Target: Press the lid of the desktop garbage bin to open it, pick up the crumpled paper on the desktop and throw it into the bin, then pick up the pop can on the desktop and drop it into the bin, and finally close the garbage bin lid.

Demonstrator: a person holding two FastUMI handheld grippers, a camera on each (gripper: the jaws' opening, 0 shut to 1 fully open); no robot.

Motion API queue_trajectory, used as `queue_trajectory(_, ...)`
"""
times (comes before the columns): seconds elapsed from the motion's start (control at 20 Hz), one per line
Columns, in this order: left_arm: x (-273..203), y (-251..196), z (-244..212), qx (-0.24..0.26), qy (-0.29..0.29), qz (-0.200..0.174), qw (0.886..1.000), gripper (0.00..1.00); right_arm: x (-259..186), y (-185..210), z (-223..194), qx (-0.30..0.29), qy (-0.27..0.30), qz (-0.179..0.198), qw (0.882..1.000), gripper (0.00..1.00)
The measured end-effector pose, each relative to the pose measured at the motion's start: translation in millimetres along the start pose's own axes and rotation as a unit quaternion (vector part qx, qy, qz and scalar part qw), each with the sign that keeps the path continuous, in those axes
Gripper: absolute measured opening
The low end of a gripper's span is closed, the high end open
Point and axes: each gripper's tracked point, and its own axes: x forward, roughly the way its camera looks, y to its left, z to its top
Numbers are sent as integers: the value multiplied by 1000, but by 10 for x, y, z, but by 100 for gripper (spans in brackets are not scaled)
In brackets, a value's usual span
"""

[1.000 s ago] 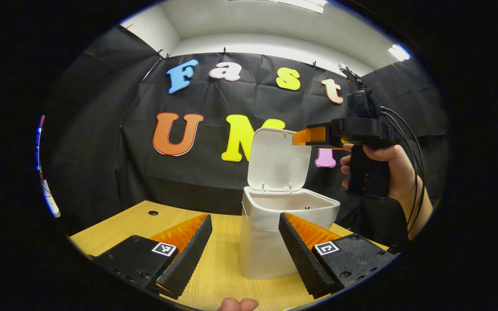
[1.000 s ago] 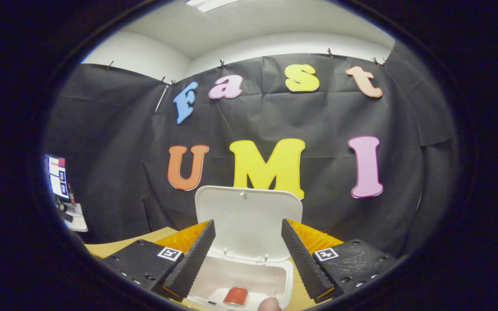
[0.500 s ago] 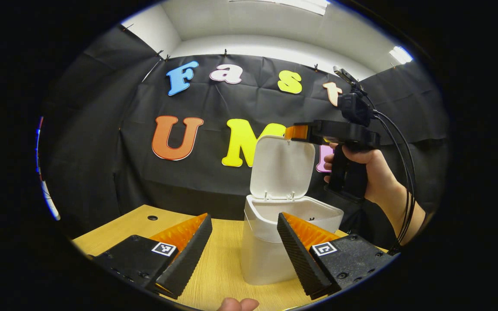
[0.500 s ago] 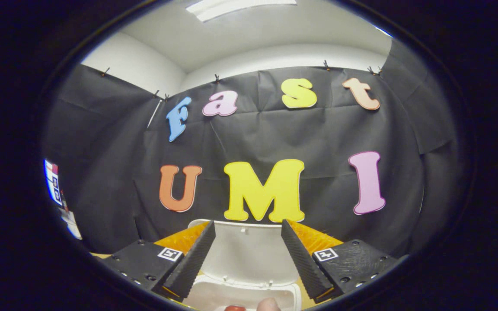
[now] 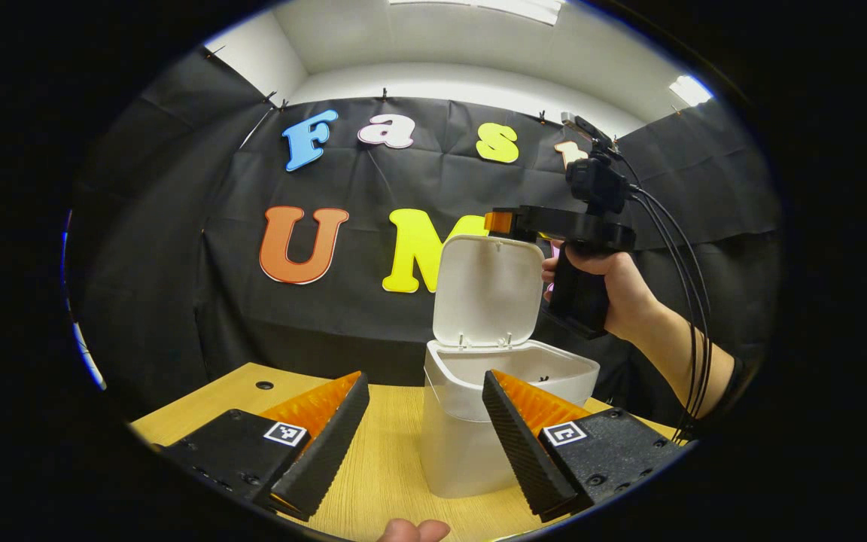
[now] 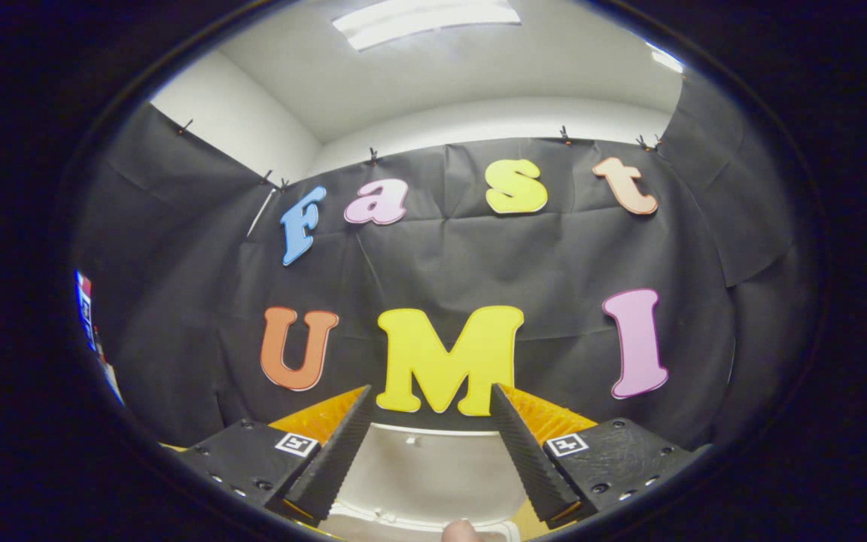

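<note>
step: closing lid, judged | right gripper (image 5: 495, 222) spread, empty, just above upright lid (image 5: 487, 290) top edge | left gripper (image 5: 424, 410) spread, idle near bin (image 5: 471, 452) on desk (image 5: 215, 395) | next: push lid forward and down

Over the last second the right gripper (image 5: 500, 221) has swung in from beside the bin's raised lid (image 5: 488, 290) to sit right at its top edge, fingers pointing across it (touching or not, I can't tell). In the right gripper view the lid (image 6: 433, 470) has sunk low between the fingers, and the red pop can inside the bin has dropped out of sight.
</note>
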Motion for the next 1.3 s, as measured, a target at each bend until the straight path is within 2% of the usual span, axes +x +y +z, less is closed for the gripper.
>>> queue_trajectory(0.15,-42,54,32,-1,-4,7,1000,98,47,14,-104,-1,11,2,1000,96)
queue_trajectory(0.2,-52,70,32,-1,-4,11,1000,98,40,24,-113,-2,13,4,1000,94)
queue_trajectory(0.25,-64,73,48,1,-5,13,1000,98,47,23,-113,0,14,5,1000,96)
queue_trajectory(0.4,-81,64,34,5,-5,16,1000,98,9,0,-144,7,23,7,1000,94)
queue_trajectory(0.45,-78,56,27,4,-3,16,1000,98,-11,3,-156,10,29,9,999,96)
queue_trajectory(0.55,-94,39,-8,2,1,16,1000,98,-70,-2,-147,13,36,10,999,95)
queue_trajectory(0.8,-238,-88,-31,-7,4,4,1000,98,-474,70,-170,17,77,28,997,98)
queue_trajectory(1.0,-282,-22,-33,5,0,24,1000,98,-803,98,-226,28,102,44,993,96)
queue_trajectory(1.1,-339,-62,-112,2,2,26,1000,98,-1015,108,-351,32,123,50,991,96)
queue_trajectory(1.2,-430,-103,-214,2,7,29,1000,98,-1242,187,-599,45,166,69,983,96)
queue_trajectory(1.3,-447,-121,-281,-1,14,30,999,98,-1402,158,-826,52,203,67,975,95)
